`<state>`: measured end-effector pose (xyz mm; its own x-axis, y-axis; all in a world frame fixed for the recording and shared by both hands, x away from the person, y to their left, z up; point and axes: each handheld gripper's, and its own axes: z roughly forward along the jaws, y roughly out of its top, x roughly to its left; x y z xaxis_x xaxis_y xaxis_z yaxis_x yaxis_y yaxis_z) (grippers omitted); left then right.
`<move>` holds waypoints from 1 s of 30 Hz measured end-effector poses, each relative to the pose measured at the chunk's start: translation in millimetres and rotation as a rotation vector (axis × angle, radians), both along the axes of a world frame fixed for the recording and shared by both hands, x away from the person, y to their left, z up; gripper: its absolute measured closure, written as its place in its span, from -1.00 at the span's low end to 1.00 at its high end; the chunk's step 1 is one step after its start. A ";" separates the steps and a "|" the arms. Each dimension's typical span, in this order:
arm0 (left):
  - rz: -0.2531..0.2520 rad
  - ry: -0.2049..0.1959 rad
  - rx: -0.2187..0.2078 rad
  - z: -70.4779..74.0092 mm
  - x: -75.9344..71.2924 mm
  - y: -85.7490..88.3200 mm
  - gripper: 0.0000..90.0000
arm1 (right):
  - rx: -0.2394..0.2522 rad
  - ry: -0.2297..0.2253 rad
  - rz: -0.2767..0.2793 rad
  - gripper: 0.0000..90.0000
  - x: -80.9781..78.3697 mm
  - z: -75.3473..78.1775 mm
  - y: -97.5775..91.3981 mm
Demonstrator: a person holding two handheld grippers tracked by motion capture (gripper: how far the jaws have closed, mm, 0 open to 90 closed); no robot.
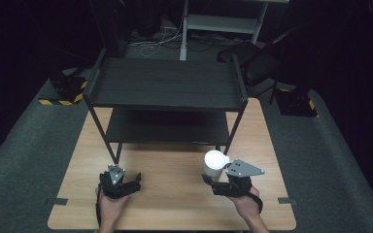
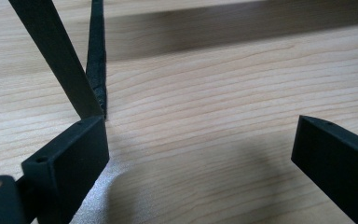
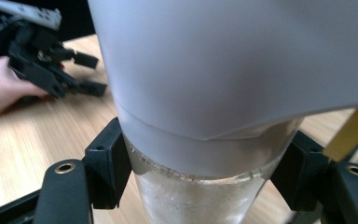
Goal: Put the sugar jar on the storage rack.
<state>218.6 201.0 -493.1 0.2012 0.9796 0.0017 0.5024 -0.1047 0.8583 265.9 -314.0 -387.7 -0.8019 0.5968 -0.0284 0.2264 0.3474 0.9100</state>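
1. Right gripper view shows the right gripper point(image 3: 200, 177) with jaws pinching a white-lidded clear cup point(image 3: 214, 93) at its frosted lower body, probably for lifting.
2. On the wood-grain counter point(image 1: 175, 194), the left gripper point(image 1: 121, 180) rests near the black metal shelf rack point(image 1: 167, 82), jaws spread and empty.

Black two-tier rack point(image 1: 167, 85) on wooden table point(image 1: 175, 199), grey carpet point(image 1: 24, 145), hazard-striped bases point(image 1: 63, 101)

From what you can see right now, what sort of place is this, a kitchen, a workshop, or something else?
Most likely a lab or recording studio set up for manipulation trials. A bare wooden table carries just a black two-tier shelf, dark curtains ring the space, and hazard-striped stand bases sit on the grey floor, with loose cables behind.
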 end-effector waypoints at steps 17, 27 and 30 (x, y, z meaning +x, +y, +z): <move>-0.007 -0.005 -0.001 -0.3 -0.8 1.5 -0.91 | 0.016 -0.037 0.001 -0.33 23.3 40.2 42.0; -0.009 -0.009 -0.008 -0.9 -1.4 2.3 -0.91 | 0.004 -0.064 -0.034 -0.33 37.2 52.6 66.9; -0.011 -0.007 -0.002 -0.6 -1.1 1.9 -0.91 | 0.000 -0.070 -0.051 -0.33 40.6 52.9 73.9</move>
